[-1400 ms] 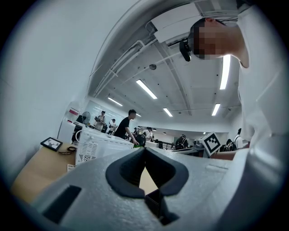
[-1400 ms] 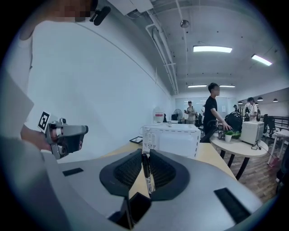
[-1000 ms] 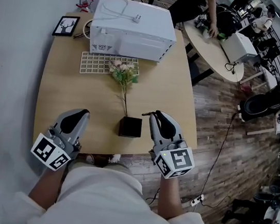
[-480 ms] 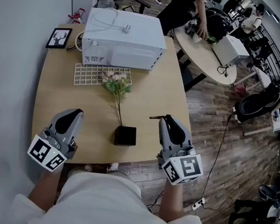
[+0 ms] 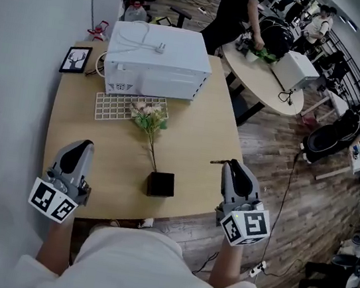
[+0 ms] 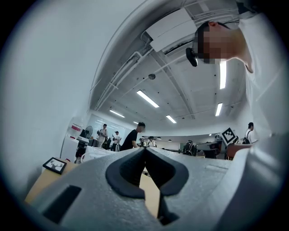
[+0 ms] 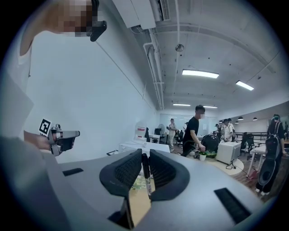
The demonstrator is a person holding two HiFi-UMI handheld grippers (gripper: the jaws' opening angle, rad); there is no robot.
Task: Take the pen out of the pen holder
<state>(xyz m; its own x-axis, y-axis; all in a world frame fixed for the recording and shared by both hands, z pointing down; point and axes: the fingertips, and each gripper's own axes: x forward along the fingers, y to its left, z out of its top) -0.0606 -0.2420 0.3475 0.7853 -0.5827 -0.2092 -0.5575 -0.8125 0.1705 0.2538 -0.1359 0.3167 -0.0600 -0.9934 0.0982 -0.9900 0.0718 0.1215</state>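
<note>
Clamped in the right tongs (image 7: 144, 155): a slim dark pen (image 7: 146, 173), barrel pinned between the ribbed pads. From the head view, just a thin stick poking leftward from the tips, over the right side of the desk (image 5: 198, 133). Already clear of the pen holder (image 5: 161, 184), a small black cube near the desk's front edge. Well apart from that holder now, with only an artificial flower sprig (image 5: 151, 115) standing in it.

As for the left tongs (image 6: 144, 151), closed tip to tip on nothing, off to the left of the holder.

Probably light, stiff and smooth to handle. Liable to swivel or slide if pinched near one end. Best taken around mid-barrel, squarely across its length, with modest pressure. Little risk of crushing, by the look of it.

On lettering: small pale print down the barrel, too fine to read. Black-and-white square markers on the cubes of both tongs, no words. A red label on a white cabinet at the back, illegible. A deer silhouette in a black picture frame (image 5: 76, 59), beside a white oven-like appliance (image 5: 155, 62). No brand legible anywhere.
</note>
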